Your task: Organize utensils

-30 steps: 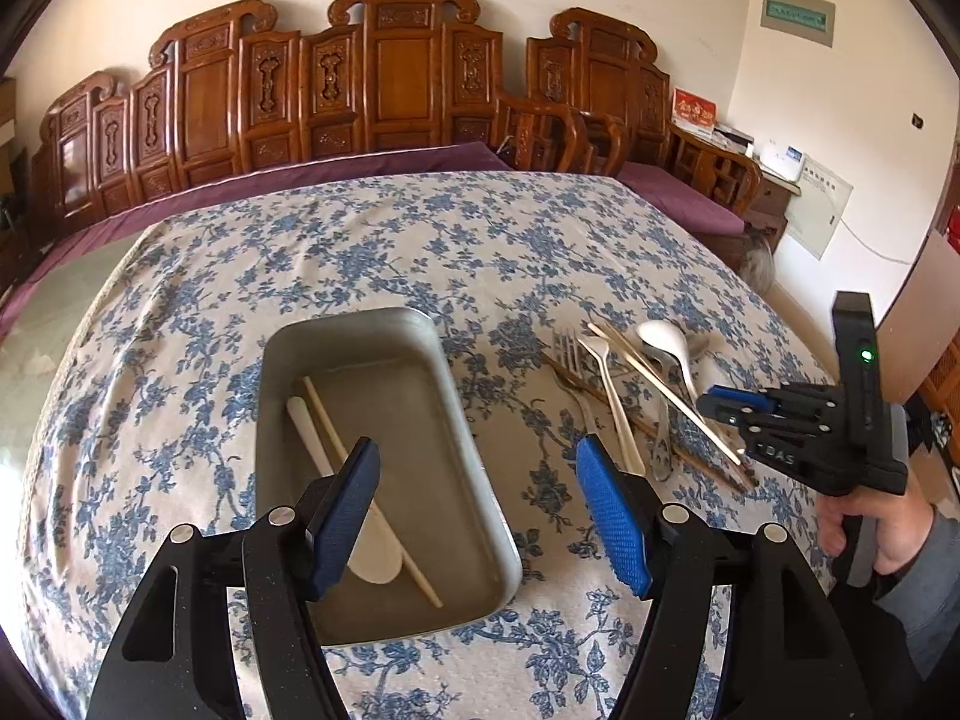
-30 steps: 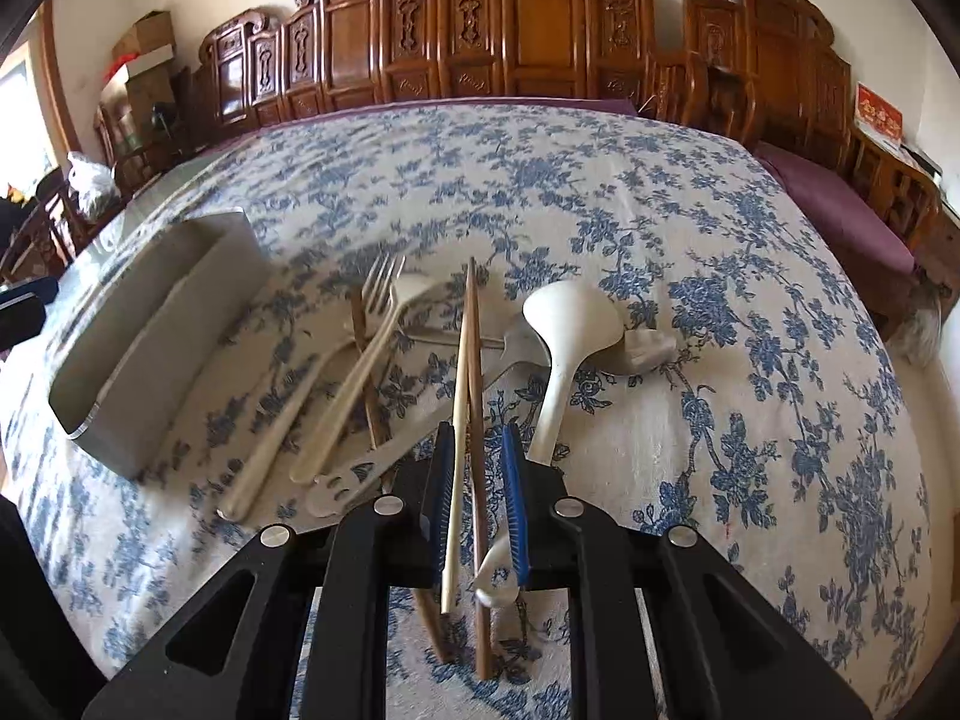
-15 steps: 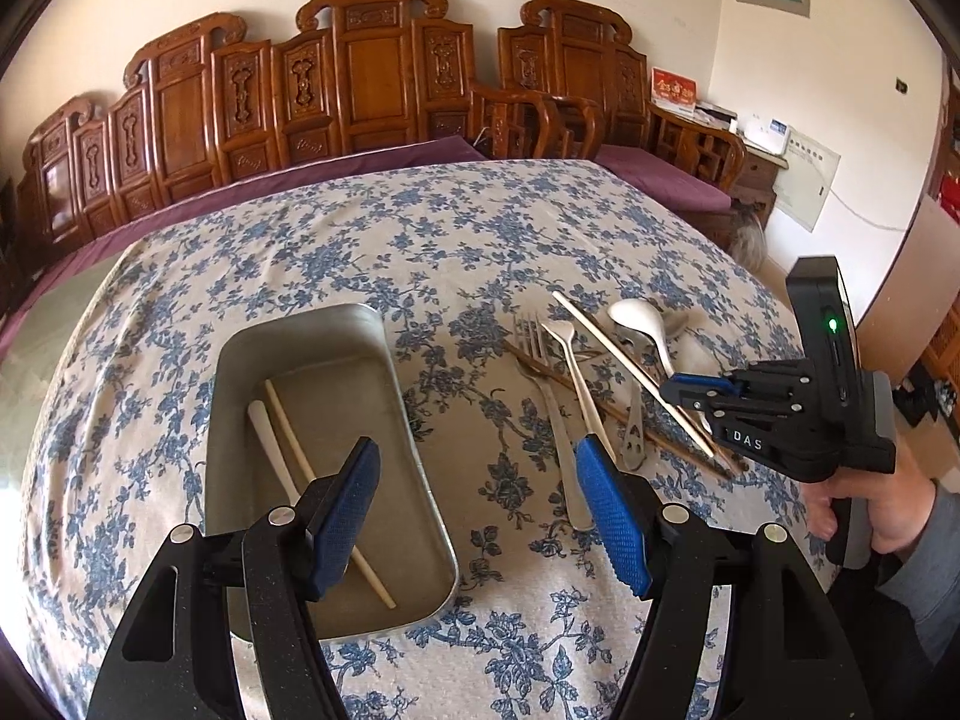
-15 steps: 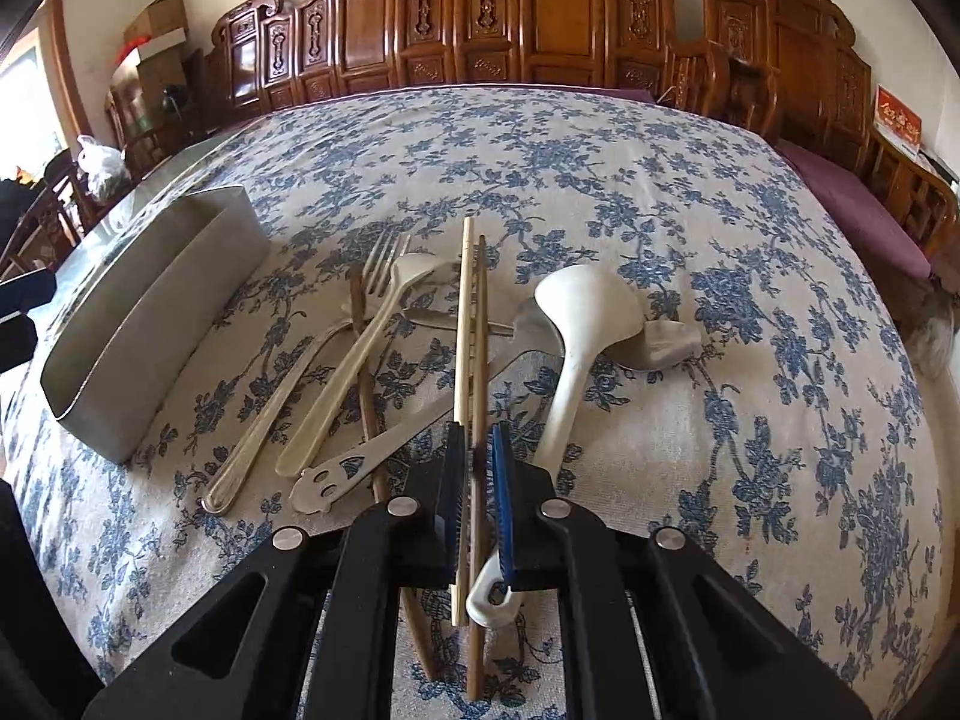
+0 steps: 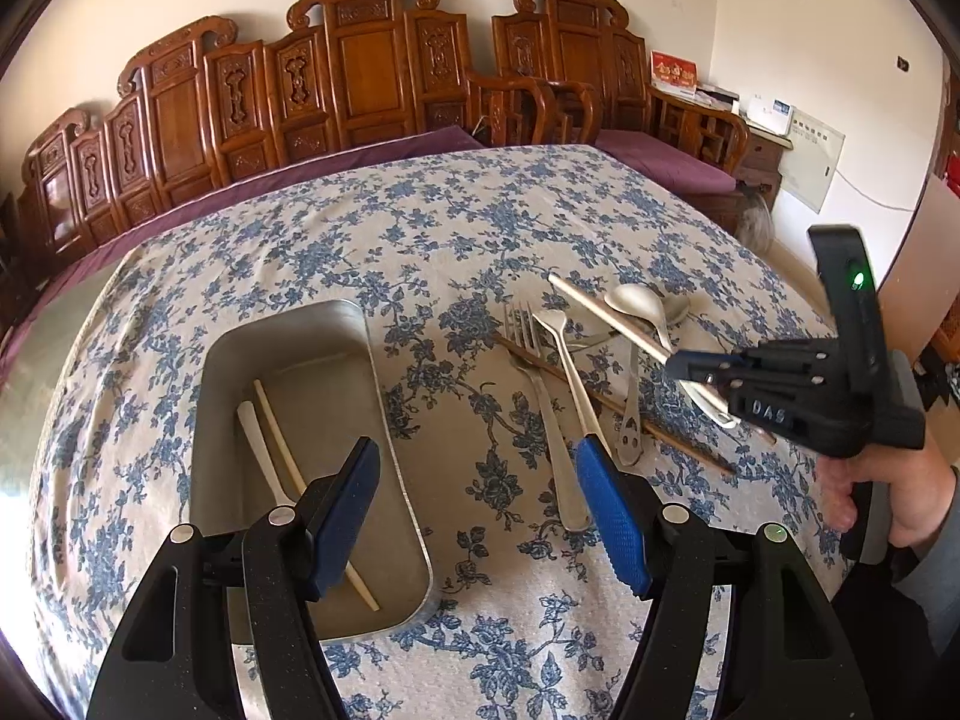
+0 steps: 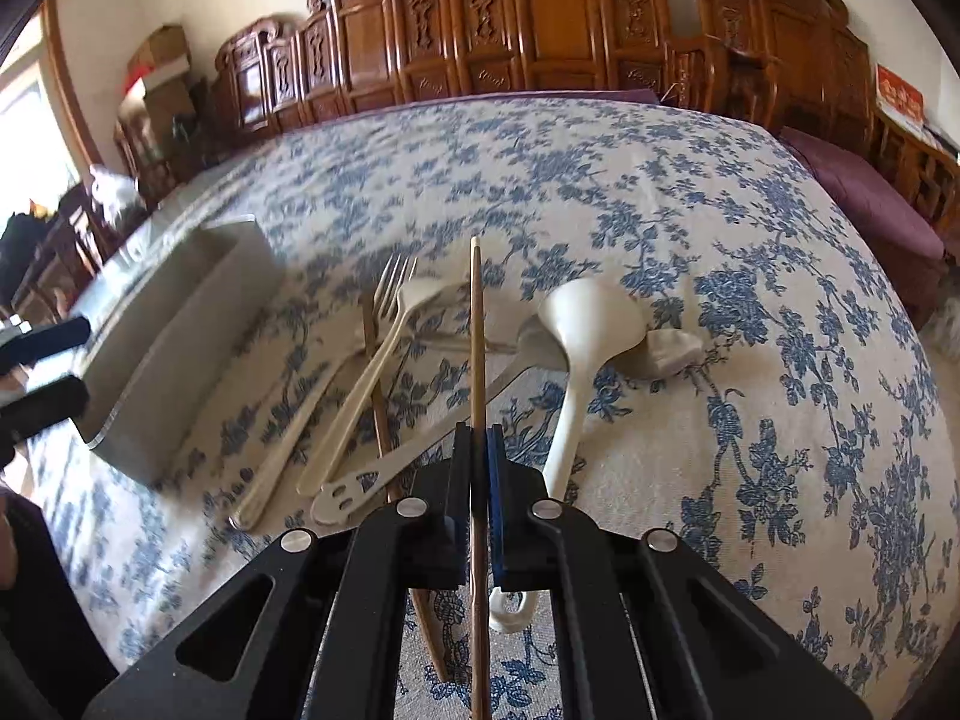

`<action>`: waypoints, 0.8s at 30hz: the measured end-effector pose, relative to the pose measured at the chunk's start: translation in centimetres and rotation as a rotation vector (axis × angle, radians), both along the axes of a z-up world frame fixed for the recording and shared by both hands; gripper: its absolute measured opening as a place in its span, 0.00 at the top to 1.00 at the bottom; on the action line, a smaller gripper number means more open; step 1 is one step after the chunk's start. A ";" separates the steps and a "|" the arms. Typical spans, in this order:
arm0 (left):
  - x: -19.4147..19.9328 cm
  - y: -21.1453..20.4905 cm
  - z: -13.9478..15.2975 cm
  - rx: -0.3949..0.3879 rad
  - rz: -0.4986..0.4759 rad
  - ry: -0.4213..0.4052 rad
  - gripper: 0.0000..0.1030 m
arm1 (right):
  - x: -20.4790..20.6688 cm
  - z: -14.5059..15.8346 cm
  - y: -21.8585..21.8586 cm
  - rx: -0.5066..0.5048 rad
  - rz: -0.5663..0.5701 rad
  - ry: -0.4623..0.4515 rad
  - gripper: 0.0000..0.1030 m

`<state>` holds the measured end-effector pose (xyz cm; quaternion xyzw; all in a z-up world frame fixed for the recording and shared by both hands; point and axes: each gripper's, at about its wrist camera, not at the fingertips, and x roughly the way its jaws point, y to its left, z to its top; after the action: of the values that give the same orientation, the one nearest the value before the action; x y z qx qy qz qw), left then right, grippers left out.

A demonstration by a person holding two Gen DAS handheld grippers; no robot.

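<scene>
So my right tongs (image 6: pixel 478 456) have just been closing and are now clamped tight on one pale chopstick (image 6: pixel 475 324), gripped partway along its length so the long front end sticks out straight ahead and the tail runs back under the tool. I took it near the middle, I think, so it won't swing or droop when I carry it. It looks lifted clear of the heap; in the left view the chopstick (image 5: pixel 606 315) slants above the other pieces.

My left tongs (image 5: pixel 480 516) stand wide apart with nothing between them, hanging over the near end of the metal tray (image 5: pixel 390 420), ready to steady it or take a piece next.

The tray already has a chopstick (image 5: pixel 282 438) and a white spoon handle (image 5: pixel 255 438) lying lengthwise in it, so the mate belongs beside them.

The rest waits on the flowered cloth of the counter (image 6: pixel 690 198): a steel fork (image 5: pixel 537 384), a pale fork (image 6: pixel 366 378), a dark chopstick (image 6: pixel 375 396), a white ladle (image 6: pixel 585 324), all crossing one another just beside the tray.
</scene>
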<state>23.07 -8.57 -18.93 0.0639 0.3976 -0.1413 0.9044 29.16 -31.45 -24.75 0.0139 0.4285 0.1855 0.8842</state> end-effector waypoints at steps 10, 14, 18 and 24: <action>1.0 -2.1 -0.5 0.001 -0.017 0.032 0.37 | 0.6 -0.3 -2.7 0.017 -0.066 0.027 0.94; 1.2 -3.3 -0.9 0.005 -0.037 0.037 0.37 | 0.8 -0.6 -3.7 0.033 -0.090 0.040 0.94; 1.3 -4.0 -1.1 0.011 -0.048 0.039 0.37 | 0.8 -0.4 -4.4 0.063 -0.111 0.032 0.94; 1.5 -4.2 -1.6 0.015 -0.047 0.047 0.37 | 1.0 -0.3 -5.2 0.088 -0.132 0.031 0.94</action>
<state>24.56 -12.79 -20.51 0.0767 0.4182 -0.1608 0.8907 30.17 -36.63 -25.00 0.0838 0.4315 0.1450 0.8864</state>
